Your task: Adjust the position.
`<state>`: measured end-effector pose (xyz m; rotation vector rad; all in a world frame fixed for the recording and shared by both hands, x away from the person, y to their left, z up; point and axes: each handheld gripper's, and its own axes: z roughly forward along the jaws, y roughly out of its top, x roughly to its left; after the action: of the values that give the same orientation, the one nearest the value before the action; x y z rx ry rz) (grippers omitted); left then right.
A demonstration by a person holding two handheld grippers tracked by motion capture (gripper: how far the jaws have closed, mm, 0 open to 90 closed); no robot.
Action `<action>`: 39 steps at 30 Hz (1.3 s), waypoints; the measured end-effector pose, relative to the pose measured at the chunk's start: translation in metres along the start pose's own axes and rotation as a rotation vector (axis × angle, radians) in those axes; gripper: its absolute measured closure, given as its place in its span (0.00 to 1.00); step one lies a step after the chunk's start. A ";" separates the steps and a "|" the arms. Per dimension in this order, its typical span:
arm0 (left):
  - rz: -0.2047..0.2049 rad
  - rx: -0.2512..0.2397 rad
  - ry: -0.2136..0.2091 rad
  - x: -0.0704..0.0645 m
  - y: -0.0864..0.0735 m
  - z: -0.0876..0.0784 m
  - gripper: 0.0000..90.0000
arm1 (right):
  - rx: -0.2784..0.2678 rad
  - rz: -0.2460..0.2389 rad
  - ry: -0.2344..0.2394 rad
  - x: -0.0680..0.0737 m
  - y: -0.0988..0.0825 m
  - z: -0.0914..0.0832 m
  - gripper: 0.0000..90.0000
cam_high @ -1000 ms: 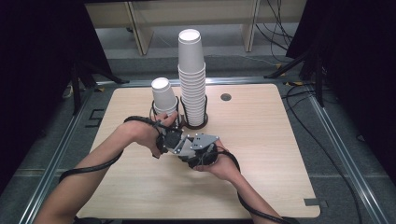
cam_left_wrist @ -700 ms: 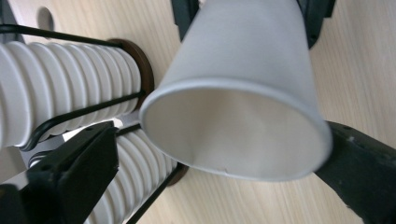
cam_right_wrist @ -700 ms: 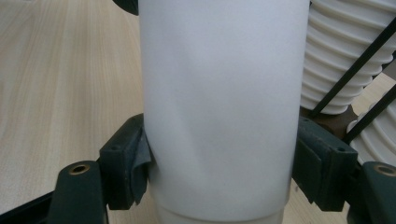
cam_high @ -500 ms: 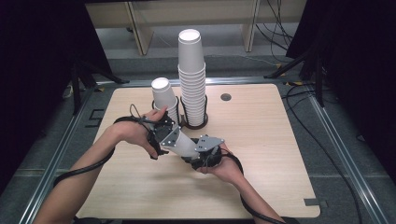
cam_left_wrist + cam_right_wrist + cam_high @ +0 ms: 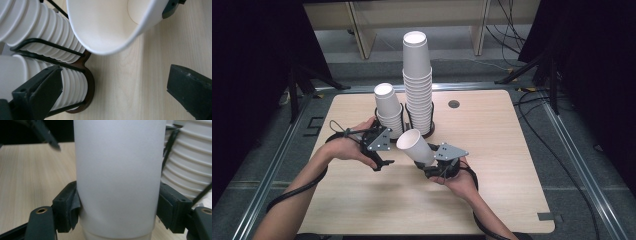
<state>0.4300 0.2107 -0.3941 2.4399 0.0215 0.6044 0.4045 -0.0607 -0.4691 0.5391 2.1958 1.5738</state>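
Paper cup (image 5: 415, 146): frame centre, tilted, mouth toward upper left, clamped betw. pads of right gripper (image 5: 432, 161). Left gripper (image 5: 384, 159): left of cup, jaws wide apart, nothing betw. them, just opened. Short cup stack (image 5: 388, 109) and tall cup stack (image 5: 417, 82) in black wire holder (image 5: 428, 131), upper centre, on table (image 5: 492, 150).

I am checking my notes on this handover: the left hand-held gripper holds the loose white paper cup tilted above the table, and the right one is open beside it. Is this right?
Not quite: the sides are swapped. The right hand-held gripper holds the loose paper cup, its jaws pressed on both sides in the right gripper view. The left hand-held gripper is open beside it, as the left gripper view shows.
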 end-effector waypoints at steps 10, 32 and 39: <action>-0.256 -0.191 0.009 -0.019 -0.025 0.012 0.00 | -0.056 0.035 -0.063 -0.002 -0.003 -0.008 0.30; -0.665 -0.471 -0.023 -0.034 -0.011 0.031 0.00 | -0.037 0.018 -0.053 0.006 -0.004 -0.003 0.30; -0.686 -0.486 -0.032 -0.031 -0.003 0.036 0.00 | -0.045 0.014 -0.066 0.005 -0.002 -0.003 0.30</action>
<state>0.4181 0.1878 -0.4340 1.8046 0.5995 0.2187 0.3985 -0.0612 -0.4706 0.5855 2.1071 1.5856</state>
